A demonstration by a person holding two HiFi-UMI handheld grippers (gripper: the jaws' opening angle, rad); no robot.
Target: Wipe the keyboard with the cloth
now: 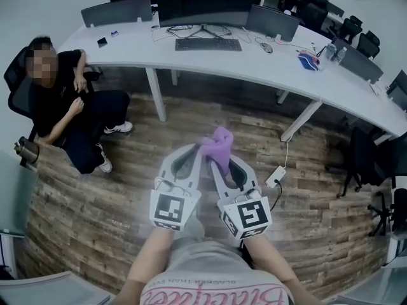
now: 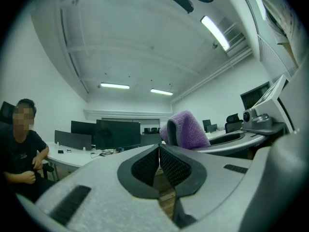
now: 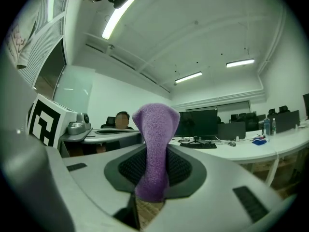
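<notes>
1. A person stands on a wood-plank floor in an office and holds both grippers close in front of the body, side by side and raised well clear of the floor.
2. The right gripper pinches a purple cloth between its fingers. The cloth stands up in a fold above the fingertips and hangs a little below them.
3. In the head view the cloth shows as a purple tuft at the tip of the right gripper, just beside the tip of the left gripper.
4. The left gripper has its fingers pressed together with nothing between them. In its own view the cloth rises just beyond them to the right.
5. The keyboard lies well apart from both grippers, on the long white desk across the room, in front of a dark monitor.
6. A mouse sits to the keyboard's right, and a small blue item lies farther along the desk.
7. A seated person in dark clothes occupies an office chair near the left end of the desk.
</notes>
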